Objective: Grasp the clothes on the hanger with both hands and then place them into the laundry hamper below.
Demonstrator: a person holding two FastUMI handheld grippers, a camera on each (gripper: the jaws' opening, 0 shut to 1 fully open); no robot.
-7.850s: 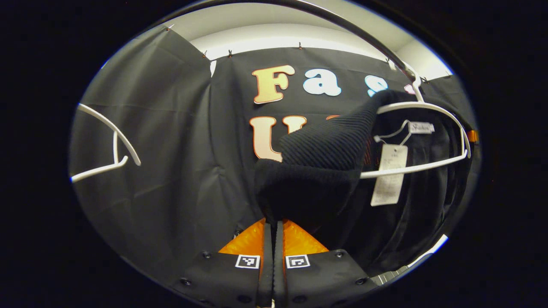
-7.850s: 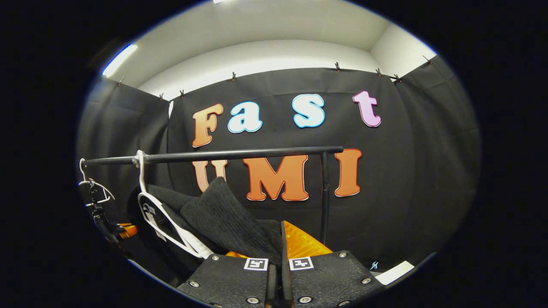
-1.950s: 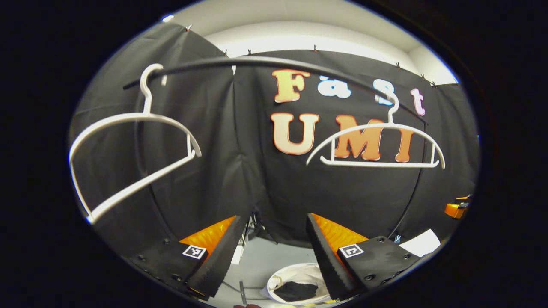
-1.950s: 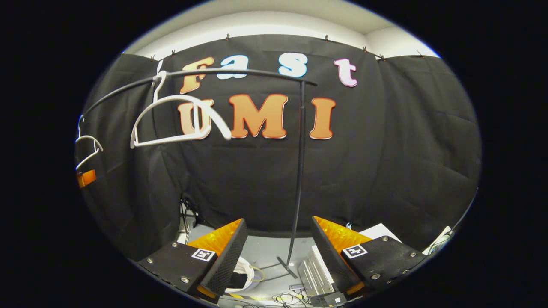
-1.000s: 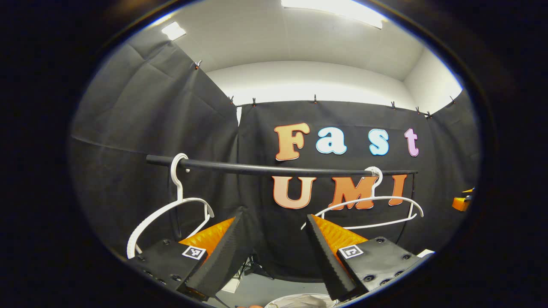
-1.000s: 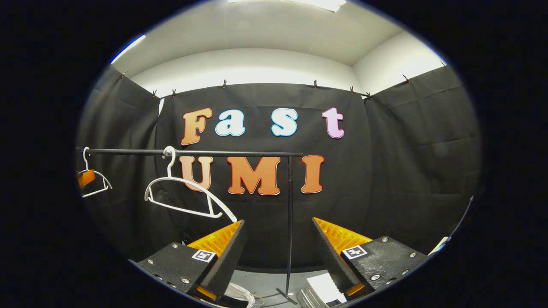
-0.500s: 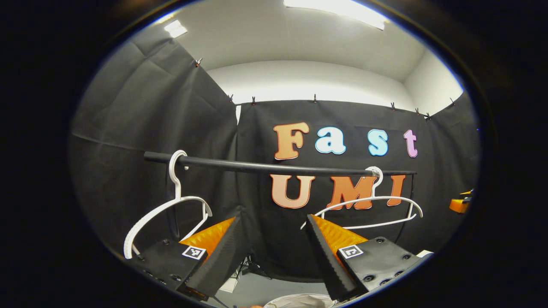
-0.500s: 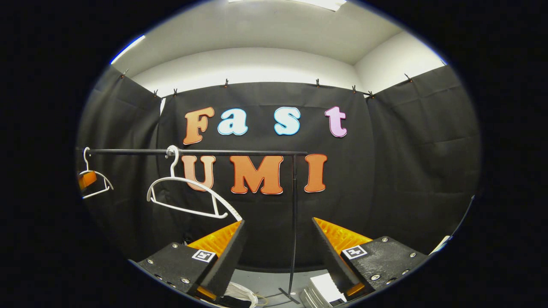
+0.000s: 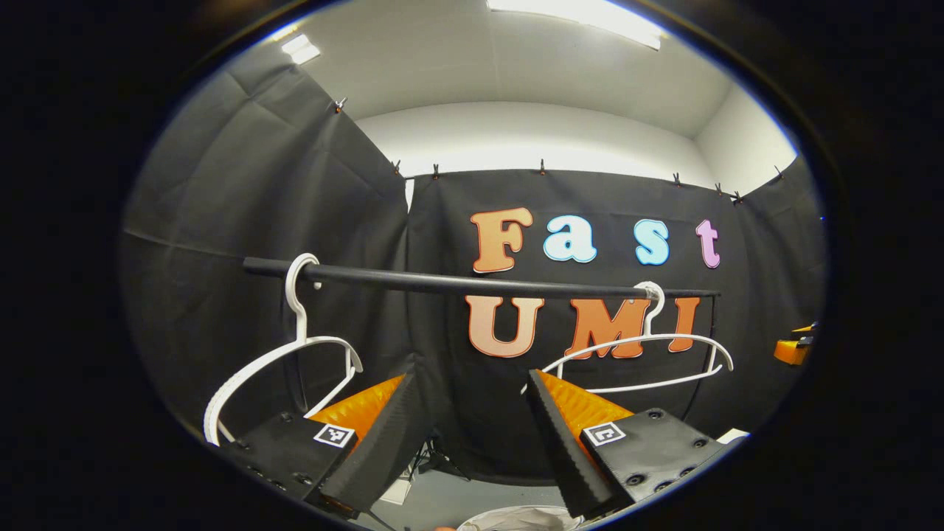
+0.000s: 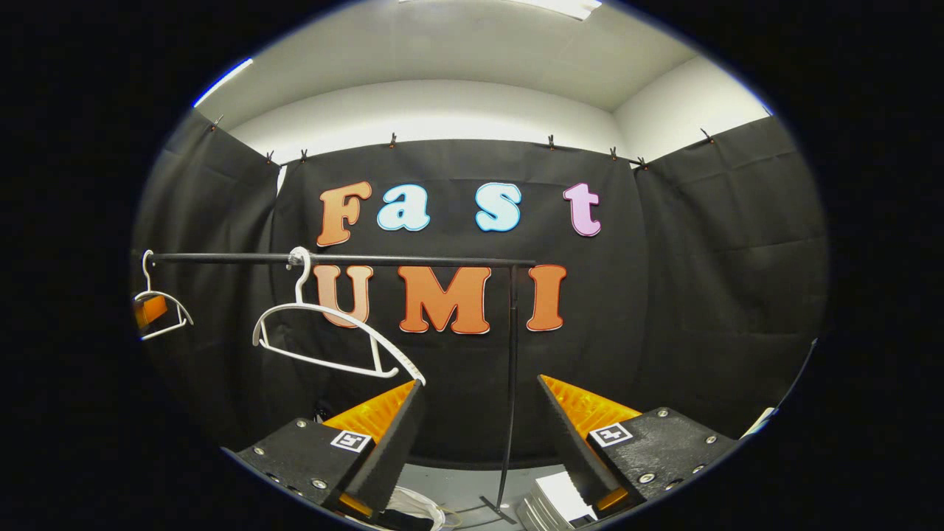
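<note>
Two white hangers on the black rail (image 9: 472, 284), both bare: left hanger (image 9: 284, 361) and right hanger (image 9: 641, 361) in the left gripper view, no garment on either. Left gripper (image 9: 472, 435) has its fingers spread wide apart, nothing between them; right gripper (image 10: 479, 442) likewise spread and holding nothing. Clothes themselves can't be made out now; judging by the bare hangers they're likely already down in the hamper, so task looks done or nearly so. A white rounded rim (image 9: 516, 520) at the bottom edge of the left gripper view is probably the laundry hamper, sitting below the rail; contents hidden from this angle. Handling, as a judgement: a garment is soft, limp and light, it sags and bunches, so take it at the two shoulders, one gripper each, pinching a good fold of cloth so it doesn't slip off. Not fragile; main risk is snagging on a hanger end. View differences: the right gripper view gives the rail's upright post (image 10: 510, 383) down to its foot on the floor, plus a stack of white flat stuff (image 10: 553, 501) at the bottom and a white bit (image 10: 409, 505) low by its left finger, maybe the hamper edge too. It also catches the other gripper as an orange patch by the far hanger (image 10: 158, 313). The left gripper view gives the ceiling lights and both hangers closer up.
</note>
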